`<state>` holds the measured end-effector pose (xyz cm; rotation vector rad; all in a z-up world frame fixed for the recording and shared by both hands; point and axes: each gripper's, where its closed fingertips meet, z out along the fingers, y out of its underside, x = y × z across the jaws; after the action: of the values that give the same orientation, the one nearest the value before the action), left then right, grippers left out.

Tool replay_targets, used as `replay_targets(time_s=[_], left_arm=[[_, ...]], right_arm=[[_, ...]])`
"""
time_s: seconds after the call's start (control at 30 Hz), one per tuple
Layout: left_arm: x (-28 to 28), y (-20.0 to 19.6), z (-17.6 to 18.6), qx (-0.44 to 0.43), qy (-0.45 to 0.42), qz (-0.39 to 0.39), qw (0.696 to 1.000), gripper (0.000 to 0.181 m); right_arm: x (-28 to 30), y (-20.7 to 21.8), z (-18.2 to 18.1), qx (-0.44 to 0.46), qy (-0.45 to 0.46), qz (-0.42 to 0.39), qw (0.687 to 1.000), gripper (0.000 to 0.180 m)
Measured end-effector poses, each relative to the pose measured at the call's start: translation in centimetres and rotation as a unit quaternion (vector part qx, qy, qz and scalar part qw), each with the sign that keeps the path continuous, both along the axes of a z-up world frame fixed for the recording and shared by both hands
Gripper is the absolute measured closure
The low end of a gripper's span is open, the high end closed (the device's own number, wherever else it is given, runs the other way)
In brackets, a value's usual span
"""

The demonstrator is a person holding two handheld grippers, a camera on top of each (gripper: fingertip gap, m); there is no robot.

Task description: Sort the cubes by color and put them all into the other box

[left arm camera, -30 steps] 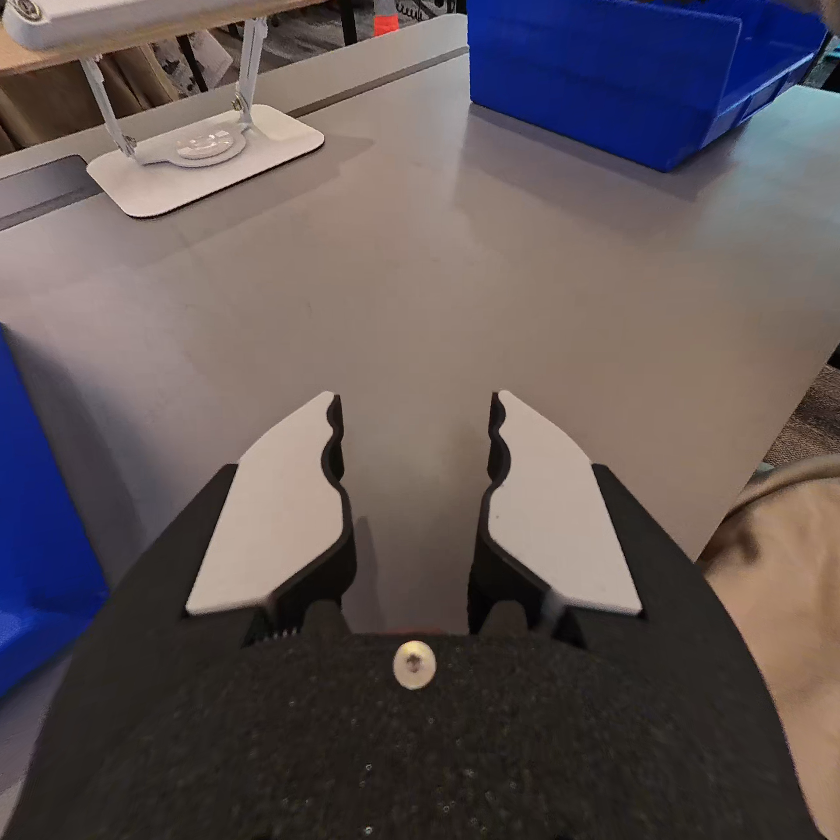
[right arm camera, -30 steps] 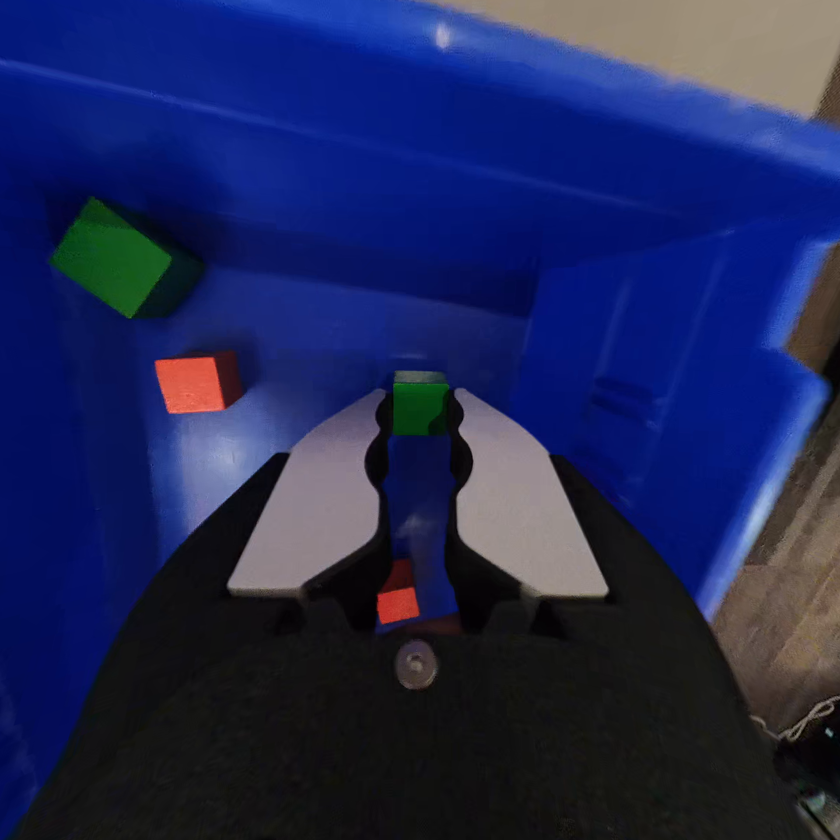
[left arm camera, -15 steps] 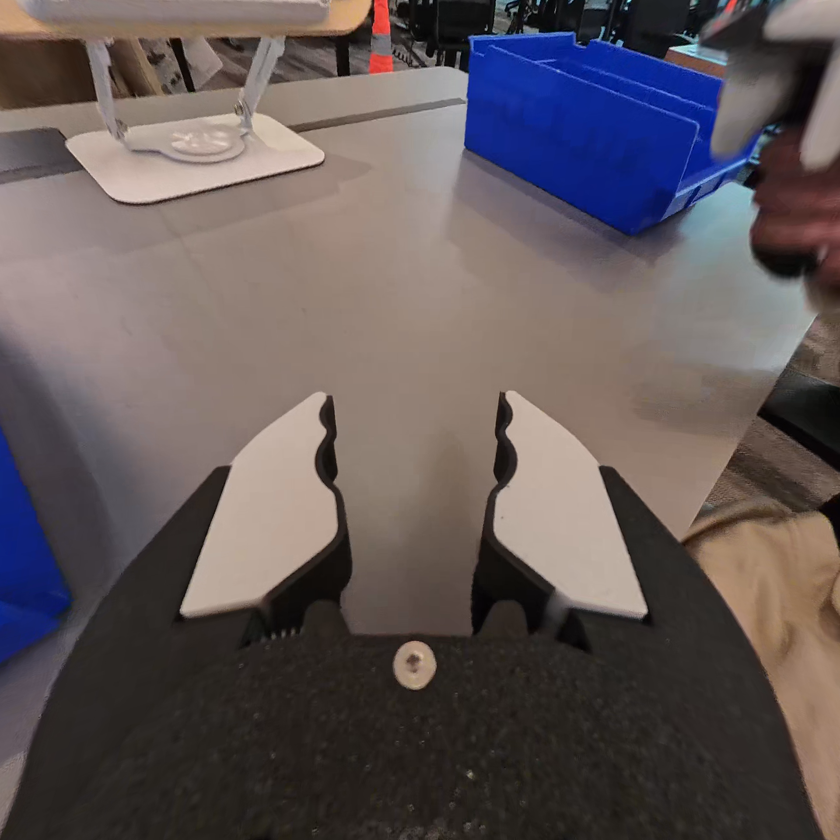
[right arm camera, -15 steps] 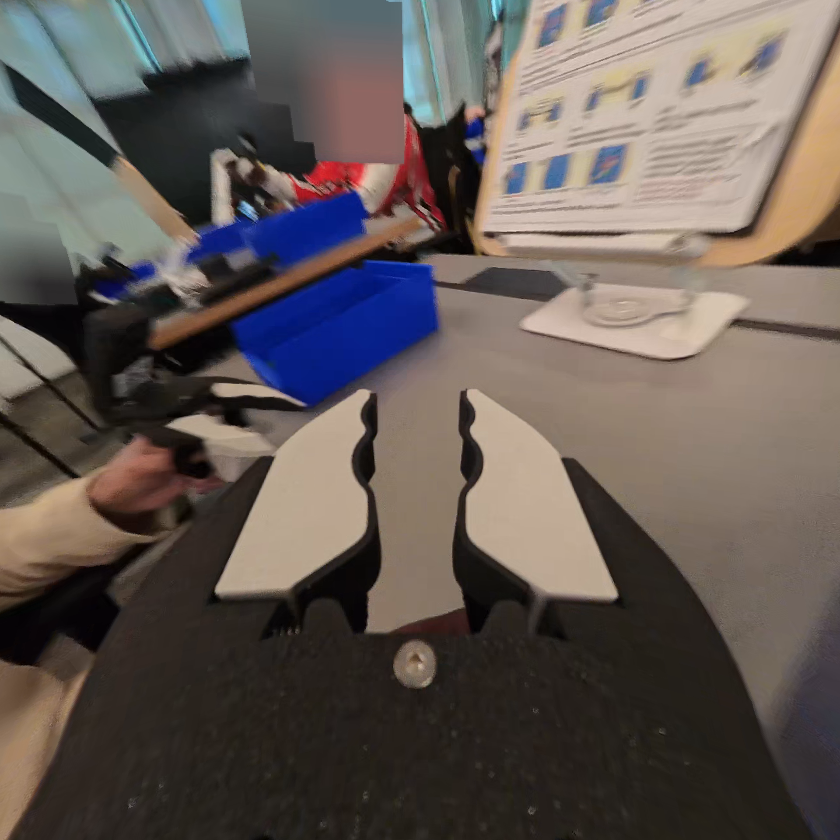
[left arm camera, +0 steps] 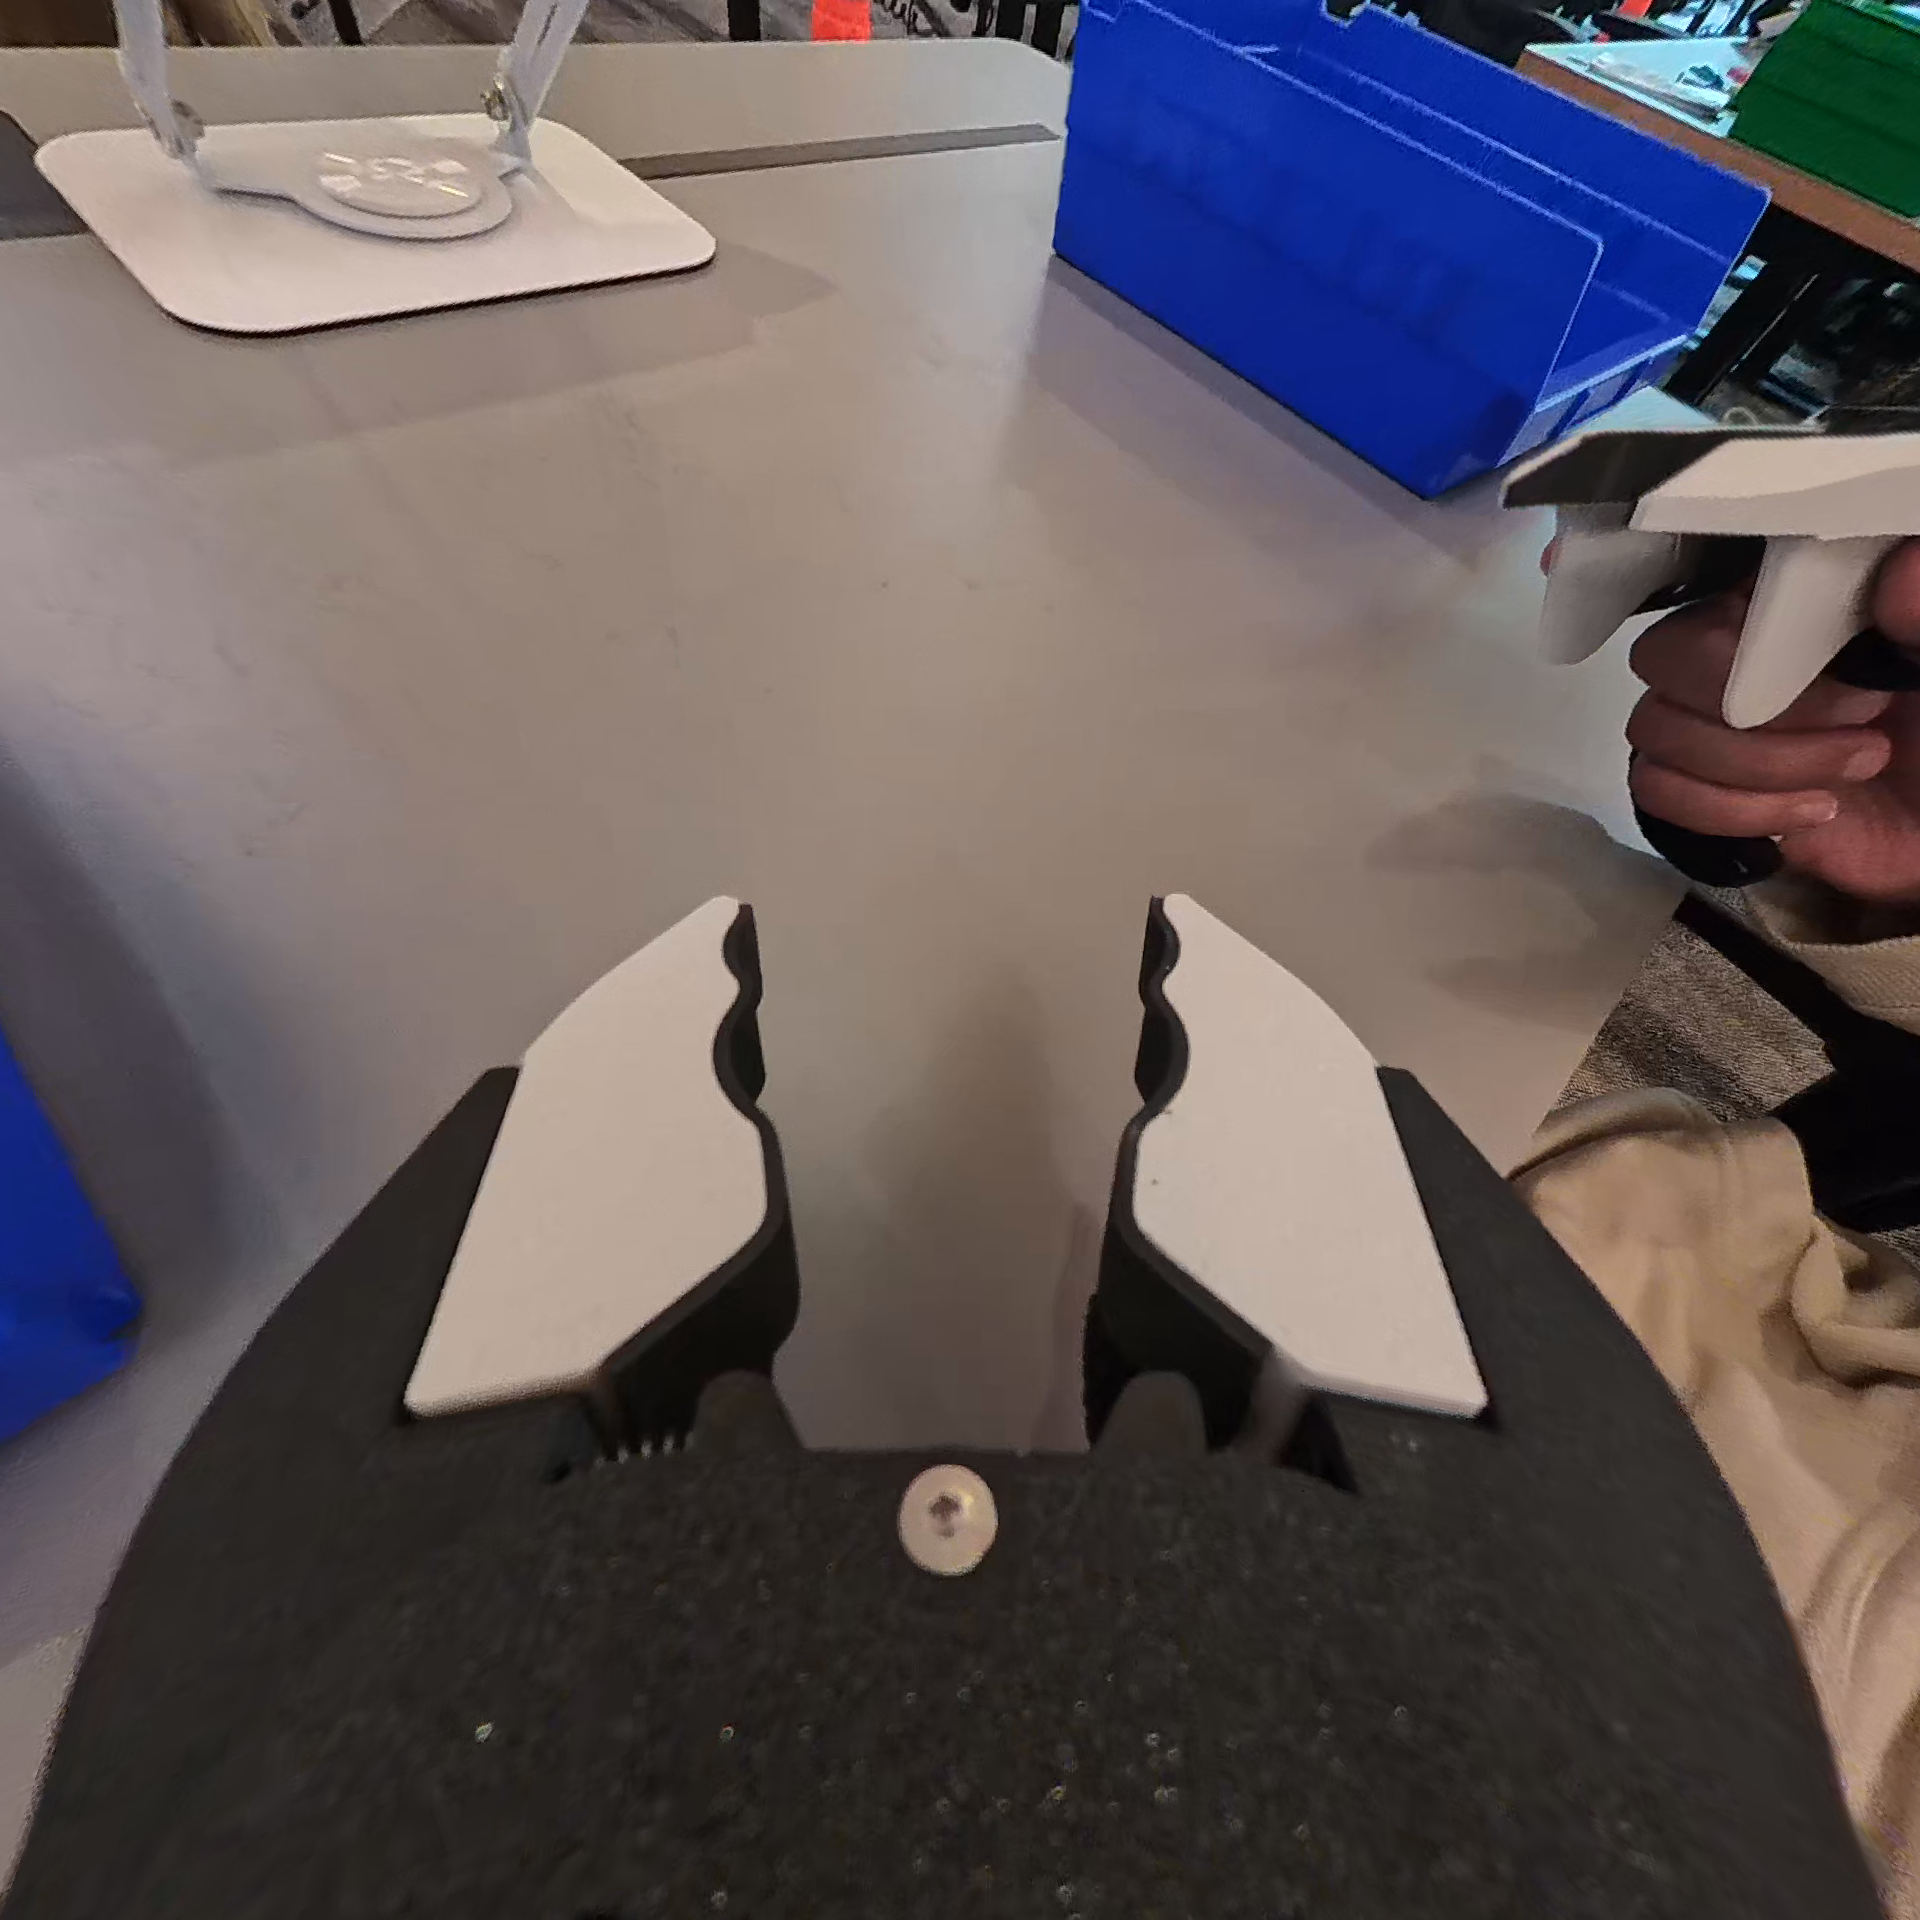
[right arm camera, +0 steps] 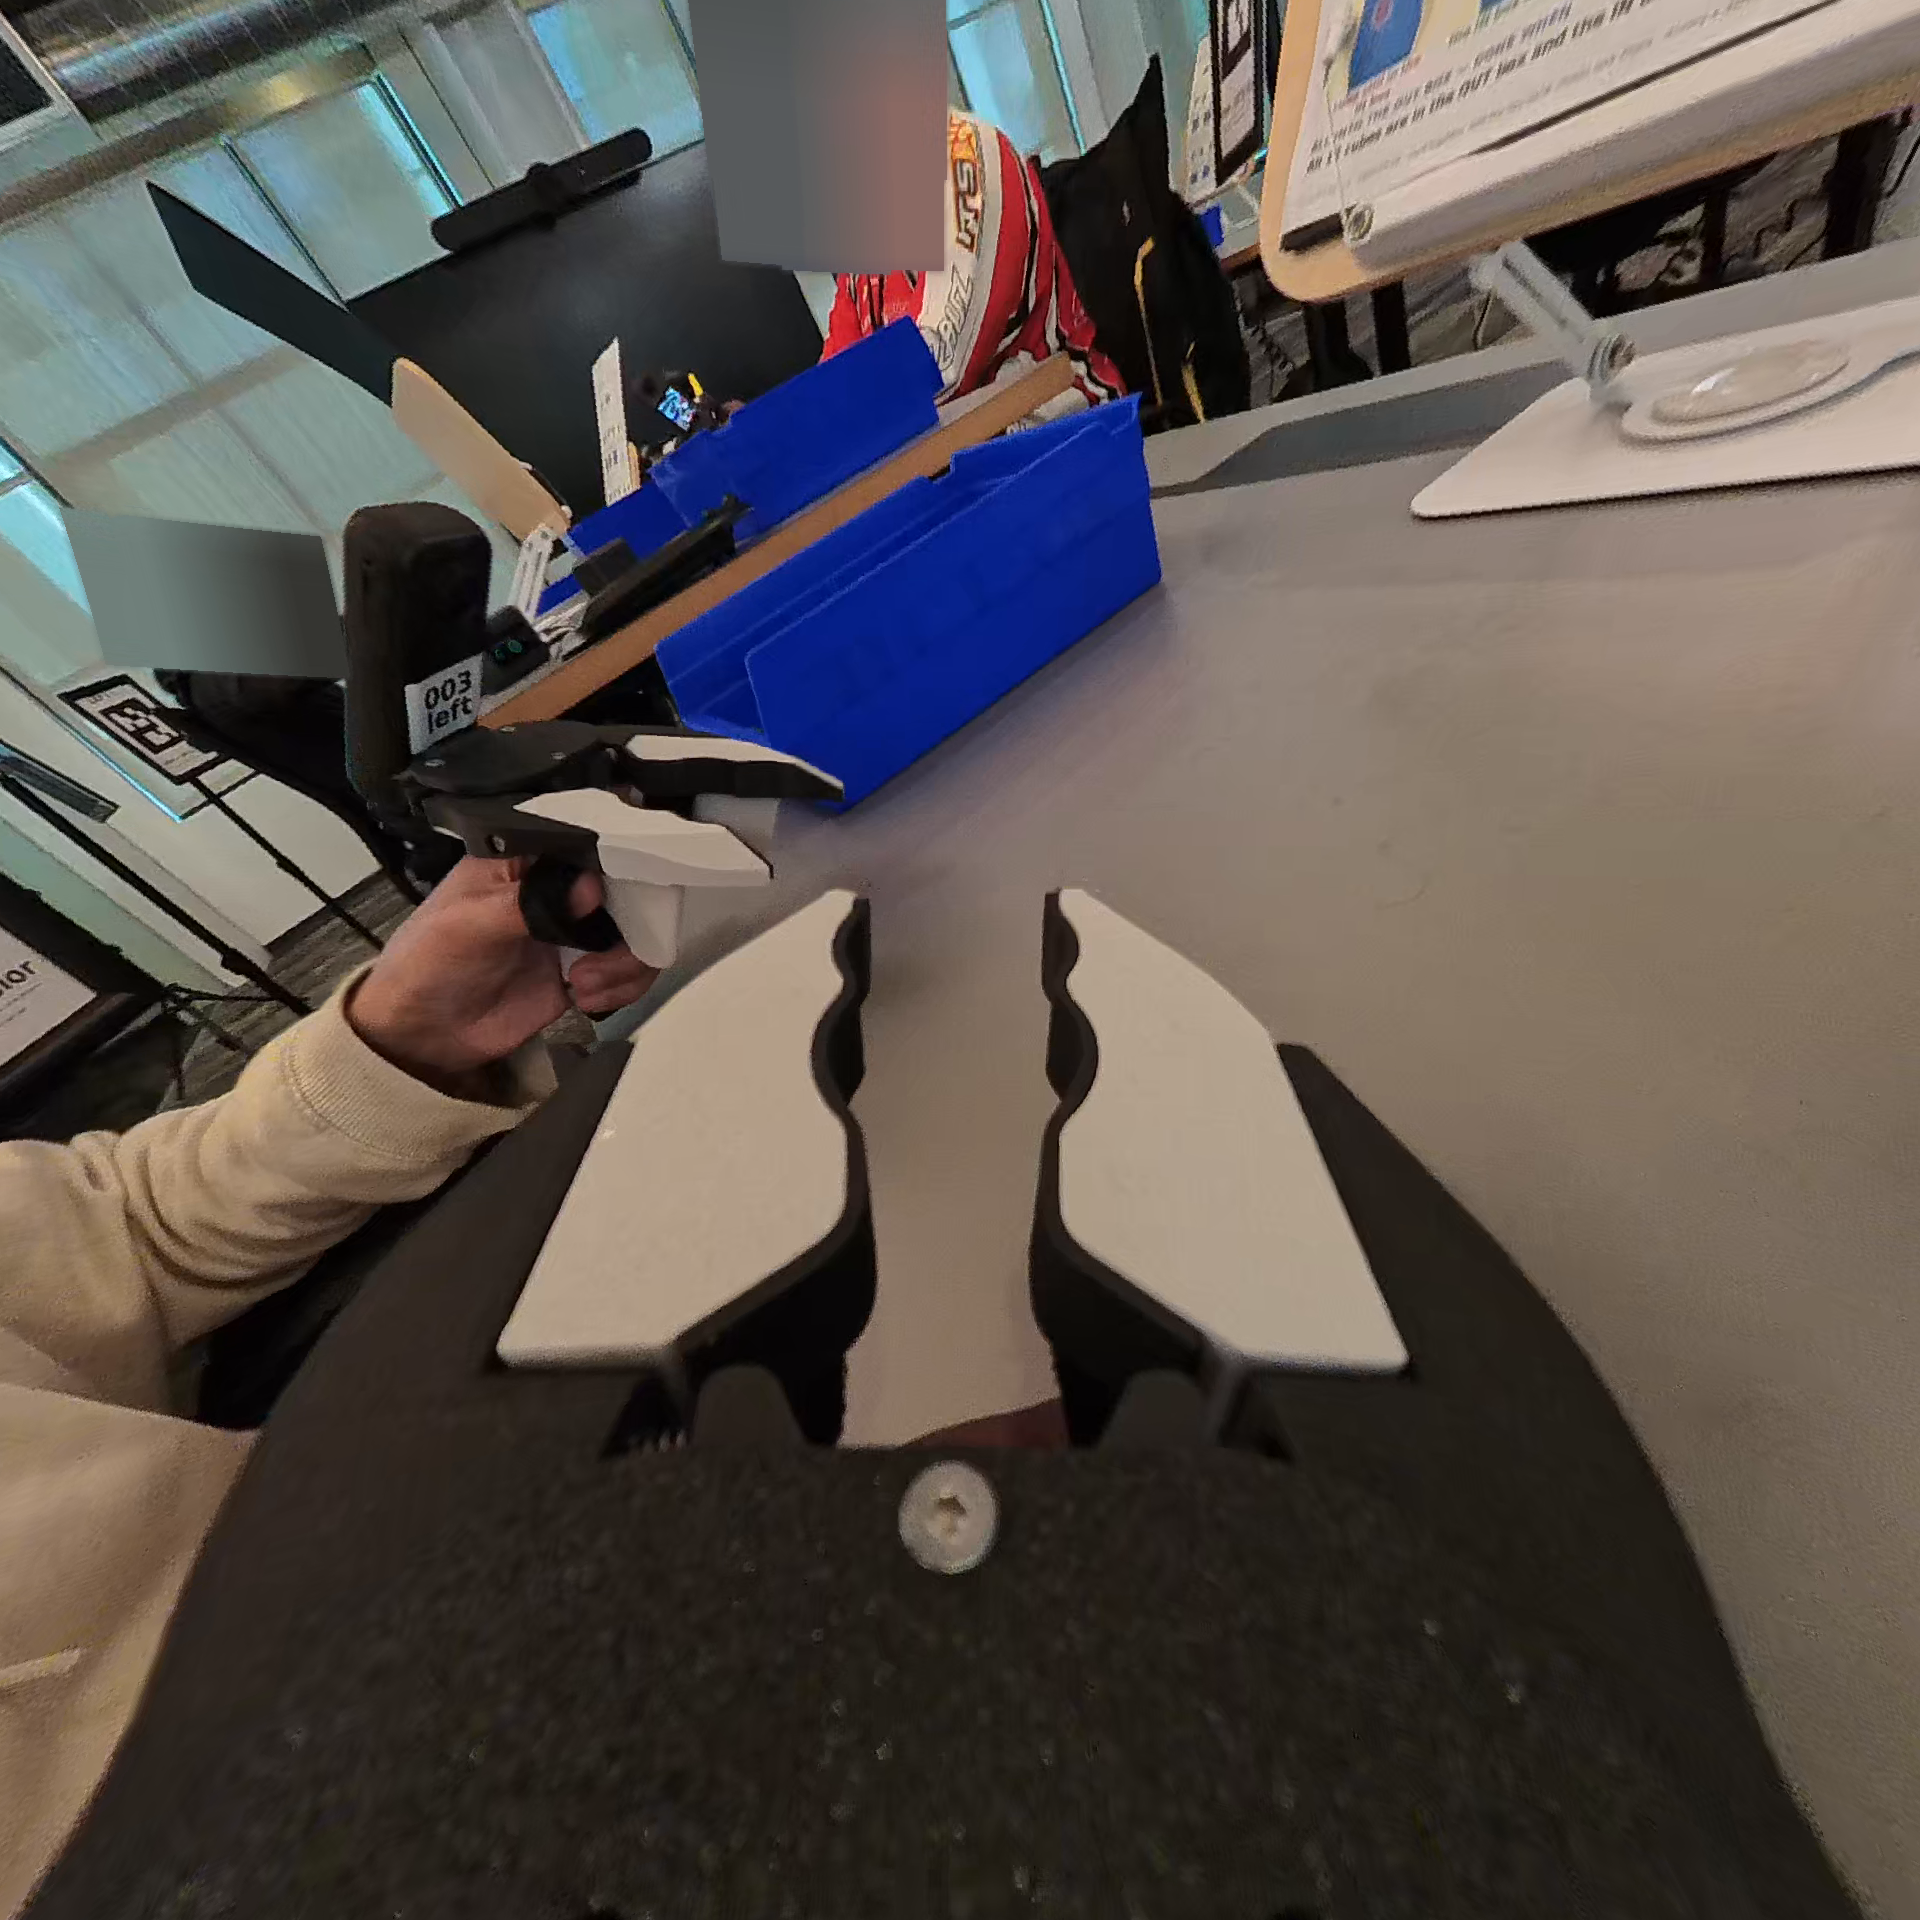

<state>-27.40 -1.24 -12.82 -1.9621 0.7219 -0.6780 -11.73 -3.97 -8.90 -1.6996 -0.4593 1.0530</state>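
Note:
No cubes show in either view. My left gripper (left arm camera: 948,914) is open and empty, held low over the grey table (left arm camera: 831,623). One blue box (left arm camera: 1351,239) stands at the far right of the table, and a corner of another blue box (left arm camera: 52,1247) shows at the left edge. My right gripper (right arm camera: 954,904) is open and empty above the table; it also shows in the left wrist view (left arm camera: 1558,483), held by a hand. In the right wrist view, the left gripper (right arm camera: 805,831) is off to the left in front of a blue box (right arm camera: 914,623).
A white stand base (left arm camera: 374,208) sits at the table's back and holds up a tilted board (right arm camera: 1558,135). The table's near edge (left arm camera: 1538,1060) runs by my cream sleeve (left arm camera: 1714,1351). Beyond the table are another table with blue bins (right arm camera: 821,416) and a seated person.
My right gripper held a green cube inside a blue box with red and green cubes; it has since come out empty over the table. It has entered the left wrist view.

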Motion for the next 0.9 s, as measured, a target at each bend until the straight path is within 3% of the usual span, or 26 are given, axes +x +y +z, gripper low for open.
replay_targets(time_s=[0.07, 0.17, 0.3, 0.5, 0.7, 0.9], left_arm=[[-1.5, 0.1, 1.0, -0.009, 0.011, 0.012, 1.000, 0.113], [-8.1, 2.7, 4.3, -0.001, 0.072, 0.093, 0.993, 0.118], [-15.9, 6.7, 6.4, -0.127, 0.120, 0.151, 0.973, 0.122], [-22.0, 9.3, 2.3, -0.334, 0.174, 0.220, 0.900, 0.128], [-23.9, 9.8, -2.4, -0.443, 0.229, 0.262, 0.826, 0.128], [-23.7, 6.9, -4.6, -0.515, 0.281, 0.264, 0.765, 0.128]], right_arm=[[-0.3, -0.1, 0.2, -0.004, 0.004, 0.007, 1.000, 0.148], [-0.4, -0.5, 0.8, 0.008, -0.012, 0.013, 1.000, 0.147], [-1.1, -1.3, 0.9, 0.040, -0.056, 0.028, 0.997, 0.147], [-2.6, -2.9, 0.5, 0.075, -0.104, 0.058, 0.990, 0.147], [-3.0, -4.3, -0.4, 0.087, -0.122, 0.091, 0.985, 0.148], [-2.3, -4.3, 0.3, 0.093, -0.112, 0.096, 0.985, 0.148]])
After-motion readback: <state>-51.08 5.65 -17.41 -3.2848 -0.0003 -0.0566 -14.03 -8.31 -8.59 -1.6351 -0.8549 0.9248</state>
